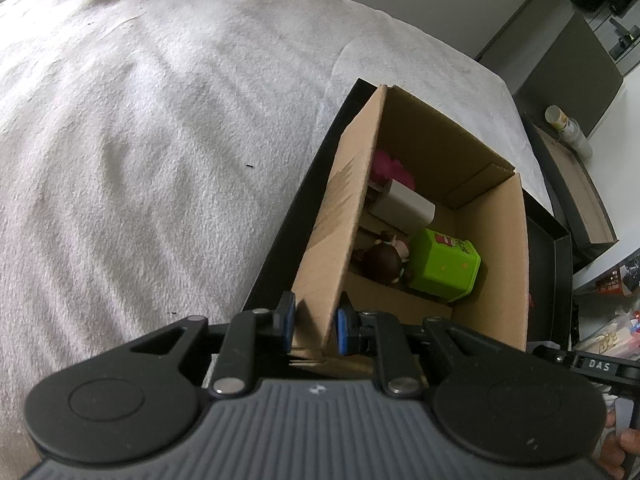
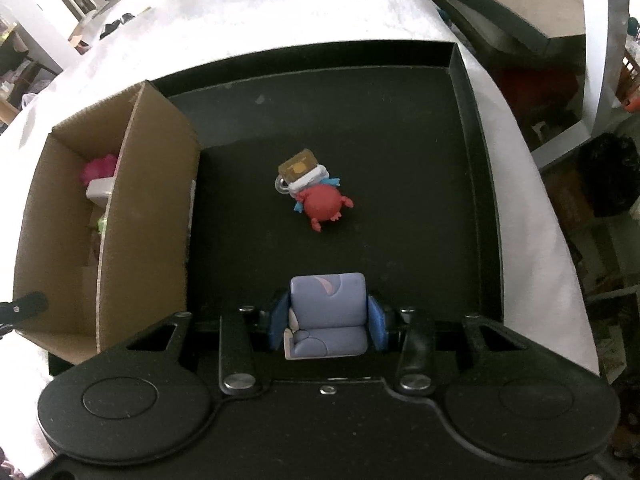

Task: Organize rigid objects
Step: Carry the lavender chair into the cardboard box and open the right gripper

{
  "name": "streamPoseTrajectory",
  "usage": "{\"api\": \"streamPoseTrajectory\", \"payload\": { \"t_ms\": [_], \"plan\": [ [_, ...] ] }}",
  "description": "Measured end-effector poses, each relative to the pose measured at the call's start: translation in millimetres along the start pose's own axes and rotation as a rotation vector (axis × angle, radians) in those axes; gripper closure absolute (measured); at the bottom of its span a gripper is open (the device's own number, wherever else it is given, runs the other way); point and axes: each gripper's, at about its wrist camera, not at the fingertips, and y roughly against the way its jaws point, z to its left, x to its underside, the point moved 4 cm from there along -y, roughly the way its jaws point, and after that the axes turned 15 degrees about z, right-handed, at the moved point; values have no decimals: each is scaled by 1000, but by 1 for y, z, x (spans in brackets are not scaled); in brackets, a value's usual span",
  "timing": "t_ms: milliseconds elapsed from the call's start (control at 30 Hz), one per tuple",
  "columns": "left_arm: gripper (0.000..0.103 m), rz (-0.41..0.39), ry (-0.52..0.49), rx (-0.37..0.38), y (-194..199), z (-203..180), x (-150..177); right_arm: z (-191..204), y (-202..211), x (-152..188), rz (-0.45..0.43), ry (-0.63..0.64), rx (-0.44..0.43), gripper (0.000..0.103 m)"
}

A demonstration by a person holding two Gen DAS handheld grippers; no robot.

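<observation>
Fingers of your left gripper [image 1: 316, 326] are clamping the cardboard box [image 1: 496, 248] wall, while only your right view is showing your right gripper [image 2: 328, 320] squeezing the blue-grey toy [image 2: 328, 304].

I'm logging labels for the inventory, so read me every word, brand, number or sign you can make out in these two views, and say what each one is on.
"DAS": white letters on the black bar at the right edge of the left wrist view.
Green tub in the cardboard box: a red label patch, too blurred to read.
Bottle beyond the box: print too small to read.
Right wrist view: nothing readable.
</observation>
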Motion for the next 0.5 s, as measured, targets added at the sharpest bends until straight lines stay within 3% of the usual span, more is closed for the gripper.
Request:
{"api": "streamPoseTrajectory", "payload": {
  "t_ms": [500],
  "plan": [
    [85,-12,-8,7,3,0,1,21,43,-9,-101,12,-34,63]
  ]
}}
